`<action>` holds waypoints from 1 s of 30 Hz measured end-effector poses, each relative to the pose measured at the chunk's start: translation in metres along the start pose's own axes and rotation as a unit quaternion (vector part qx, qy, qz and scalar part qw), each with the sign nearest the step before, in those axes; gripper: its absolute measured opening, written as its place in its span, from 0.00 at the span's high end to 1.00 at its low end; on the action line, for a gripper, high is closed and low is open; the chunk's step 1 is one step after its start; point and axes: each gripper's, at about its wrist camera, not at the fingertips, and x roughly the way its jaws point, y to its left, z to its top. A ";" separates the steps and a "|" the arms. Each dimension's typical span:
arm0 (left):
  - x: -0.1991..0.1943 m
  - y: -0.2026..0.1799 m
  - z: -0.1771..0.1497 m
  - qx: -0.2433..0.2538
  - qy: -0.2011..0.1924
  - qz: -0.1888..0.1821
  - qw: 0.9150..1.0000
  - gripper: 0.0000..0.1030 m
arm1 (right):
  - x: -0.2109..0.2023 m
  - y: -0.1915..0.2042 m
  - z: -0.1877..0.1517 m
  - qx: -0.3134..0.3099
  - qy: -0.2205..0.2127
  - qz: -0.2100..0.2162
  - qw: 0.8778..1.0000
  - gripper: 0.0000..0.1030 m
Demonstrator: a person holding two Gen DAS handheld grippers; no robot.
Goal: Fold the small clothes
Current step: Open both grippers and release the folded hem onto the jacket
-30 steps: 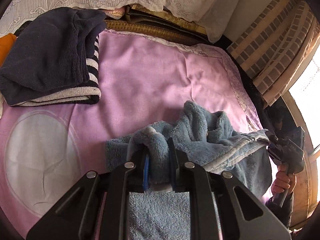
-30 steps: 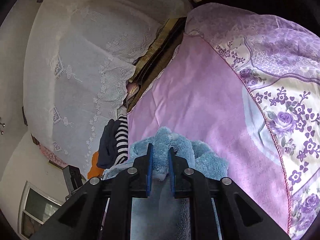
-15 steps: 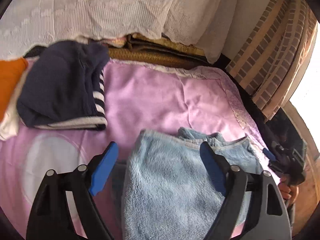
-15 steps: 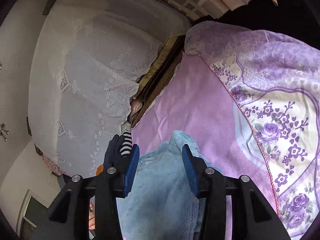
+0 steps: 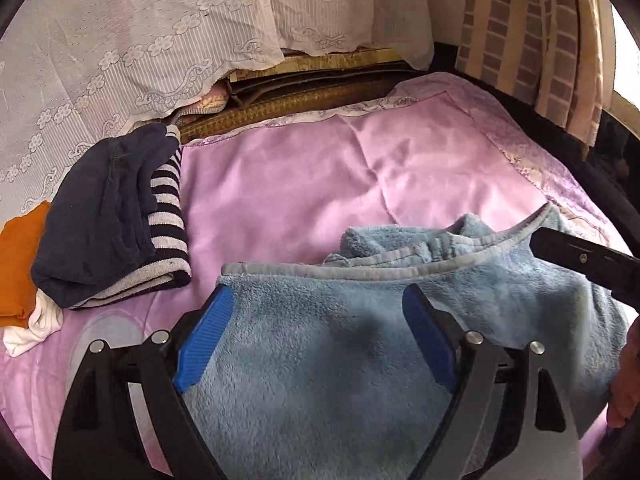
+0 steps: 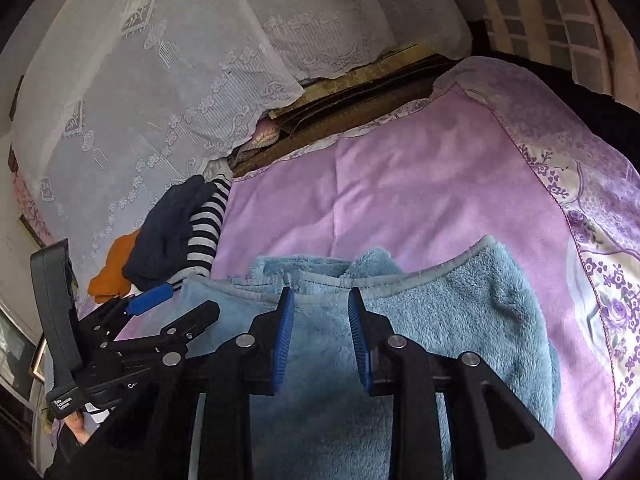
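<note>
A light blue fleece garment (image 5: 360,360) lies folded flat on the pink bedspread (image 5: 300,184), its grey-trimmed edge facing the headboard. My left gripper (image 5: 316,332) hovers over its near left part, jaws wide open, nothing between the pads. In the right wrist view the same fleece garment (image 6: 460,312) lies below my right gripper (image 6: 320,336). Its jaws are closing with a narrow gap, and the pads press on nothing. The left gripper (image 6: 160,308) shows at the left of that view, held by a hand (image 6: 76,428).
A folded navy and striped garment (image 5: 120,216) sits at the left on orange (image 5: 20,260) and white (image 5: 32,328) clothes. A lace-covered headboard (image 5: 160,40) stands behind the bed. A checked curtain (image 5: 520,40) hangs at the right. The bedspread's floral border (image 6: 600,240) runs along the right edge.
Both grippers let go of the bunched blue fleece and drew back toward me. The garment now lies flat. The left jaws opened wide; the right jaws opened, then narrowed.
</note>
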 end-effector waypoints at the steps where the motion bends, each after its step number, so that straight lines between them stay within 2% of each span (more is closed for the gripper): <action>1: 0.010 0.003 -0.001 -0.006 0.013 0.002 1.000 0.19 | 0.006 -0.005 -0.001 0.004 0.004 -0.015 1.000 0.72; 3: 0.031 0.011 -0.007 -0.025 0.047 -0.007 0.999 0.17 | 0.016 -0.022 -0.005 0.025 0.017 -0.042 0.999 0.73; 4: 0.040 0.017 -0.011 -0.037 0.057 -0.015 0.998 0.12 | 0.020 -0.032 -0.008 0.037 0.024 -0.045 0.998 0.73; 6: 0.044 0.020 -0.016 -0.046 0.053 -0.026 0.997 0.10 | 0.025 -0.047 -0.012 0.051 0.028 -0.041 0.997 0.85; 8: 0.042 0.018 -0.017 -0.036 0.045 -0.017 0.998 0.09 | 0.024 -0.053 -0.012 0.056 0.023 -0.045 0.997 0.90; 10: 0.042 0.015 -0.020 -0.027 0.036 -0.003 0.999 0.06 | 0.022 -0.056 -0.013 0.058 0.018 -0.043 0.997 0.91; 12: 0.041 0.018 -0.020 -0.034 0.036 -0.001 0.999 0.04 | 0.020 -0.061 -0.014 0.066 0.011 -0.047 0.997 0.97; 16: 0.031 0.027 -0.024 -0.063 0.036 0.002 0.997 0.04 | 0.003 -0.069 -0.017 0.095 -0.023 -0.057 0.994 0.97; 19: 0.010 0.026 -0.031 -0.062 0.019 0.003 0.998 0.05 | -0.019 -0.060 -0.024 0.084 -0.046 -0.067 0.993 0.85; 20: 0.003 0.024 -0.033 -0.061 0.013 0.003 0.998 0.05 | -0.028 -0.054 -0.028 0.078 -0.055 -0.069 0.993 0.75; 21: -0.004 0.022 -0.036 -0.061 0.010 0.001 0.998 0.05 | -0.037 -0.047 -0.034 0.071 -0.063 -0.069 0.993 0.69; 24: -0.021 0.010 -0.045 -0.057 0.007 -0.007 0.998 0.05 | -0.063 -0.024 -0.053 0.045 -0.079 -0.070 0.993 0.65; 26: -0.032 -0.001 -0.053 -0.045 0.002 0.006 0.999 0.05 | -0.075 -0.010 -0.068 0.028 -0.085 -0.075 0.993 0.60; 28: -0.041 -0.011 -0.062 -0.033 -0.003 0.016 0.999 0.05 | -0.079 0.002 -0.082 0.010 -0.078 -0.088 0.993 0.55; 30: -0.047 -0.019 -0.071 -0.023 -0.001 0.022 0.999 0.05 | -0.074 0.009 -0.095 -0.011 -0.058 -0.120 0.991 0.54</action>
